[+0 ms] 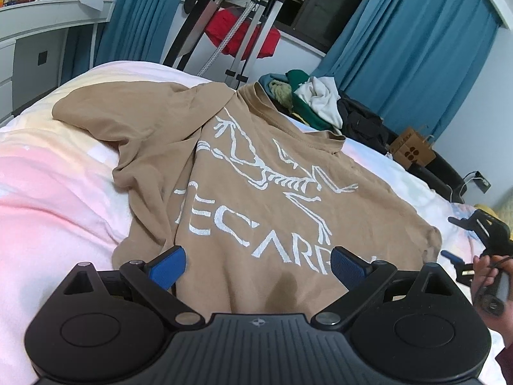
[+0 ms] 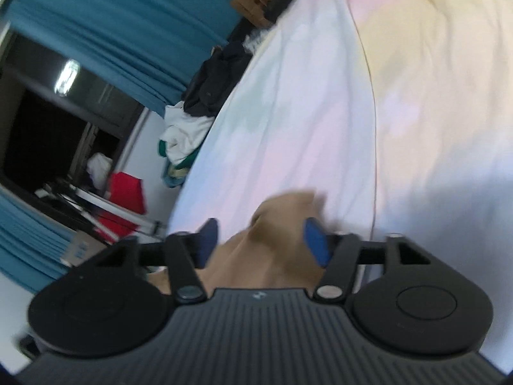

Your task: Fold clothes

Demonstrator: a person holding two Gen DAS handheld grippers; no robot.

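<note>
A tan T-shirt with a white skeleton print and lettering lies spread on the bed, its left side rumpled and folded over. My left gripper is open, with its blue pads over the shirt's near hem. My right gripper is open above a tan corner of the shirt; its view is blurred. The right gripper also shows in the left wrist view, at the shirt's right edge, held by a hand.
The bed has a pastel pink, yellow and white cover. A pile of clothes lies at its far edge. A metal drying rack with a red garment, blue curtains and a cardboard box stand beyond.
</note>
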